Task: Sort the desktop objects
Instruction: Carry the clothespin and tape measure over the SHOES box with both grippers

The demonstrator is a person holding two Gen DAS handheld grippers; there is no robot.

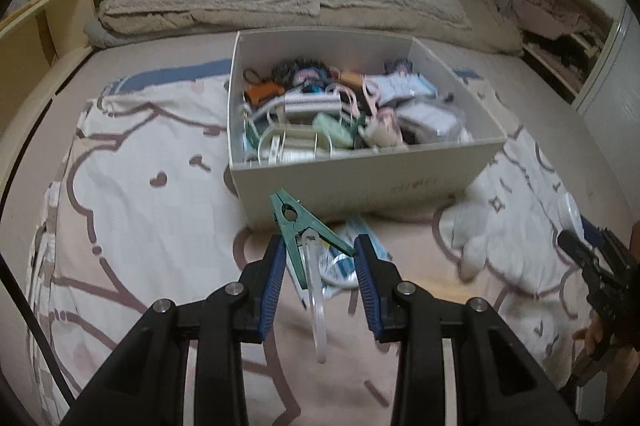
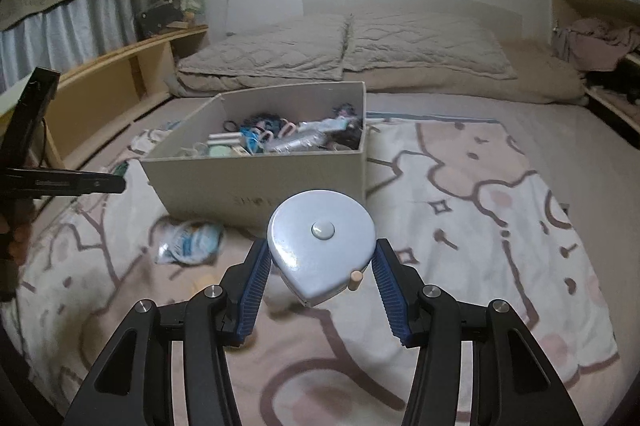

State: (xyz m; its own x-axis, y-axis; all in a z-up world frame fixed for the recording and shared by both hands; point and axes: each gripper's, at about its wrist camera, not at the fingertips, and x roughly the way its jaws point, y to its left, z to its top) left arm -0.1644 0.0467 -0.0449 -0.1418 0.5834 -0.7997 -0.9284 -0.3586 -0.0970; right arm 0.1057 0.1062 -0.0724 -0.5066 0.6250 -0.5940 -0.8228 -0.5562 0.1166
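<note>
My left gripper (image 1: 319, 246) is shut on a green clothes clip (image 1: 294, 222). The clip's two handles spread between the blue pads, and a clear plastic hook (image 1: 316, 310) hangs from it. My right gripper (image 2: 321, 246) is shut on a pale blue teardrop-shaped tape measure (image 2: 320, 246) with a round button on top. Both are held above the bed, just in front of a white cardboard box (image 1: 360, 182) (image 2: 256, 186) filled with several small items. Each gripper also shows at the edge of the other's view: the right gripper (image 1: 596, 266) and the left gripper (image 2: 64, 182).
A crinkled plastic packet (image 2: 188, 242) (image 1: 340, 270) lies on the patterned blanket (image 1: 140, 186) by the box's front wall. Two grey pillows (image 2: 348, 46) lie behind the box. Wooden shelves (image 2: 112, 86) run along the left, and another shelf (image 2: 592, 38) with clothes stands on the right.
</note>
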